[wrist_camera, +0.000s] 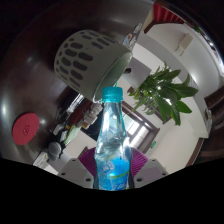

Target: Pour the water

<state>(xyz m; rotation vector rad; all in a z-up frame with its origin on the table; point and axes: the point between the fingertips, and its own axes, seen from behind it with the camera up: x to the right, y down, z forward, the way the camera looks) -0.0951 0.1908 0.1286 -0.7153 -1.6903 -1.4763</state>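
Gripping a clear water bottle point(112, 150) between the pink-padded fingers point(88, 162) of the gripper point(113, 172), both pads pressing its blue-labelled lower body, blue cap pointing up. Showing beyond the bottle a white slotted basket point(88, 55), a leafy green plant point(165, 92) and a red round object point(26, 127).

Quick headcount: one clear water bottle point(112, 145) with one blue cap point(111, 95); one white slotted basket thing point(88, 58) up behind it; one leafy green plant point(168, 93) off to the side; one round red object point(26, 127) on the other side; two purple pads point(88, 163) flanking the bottle.
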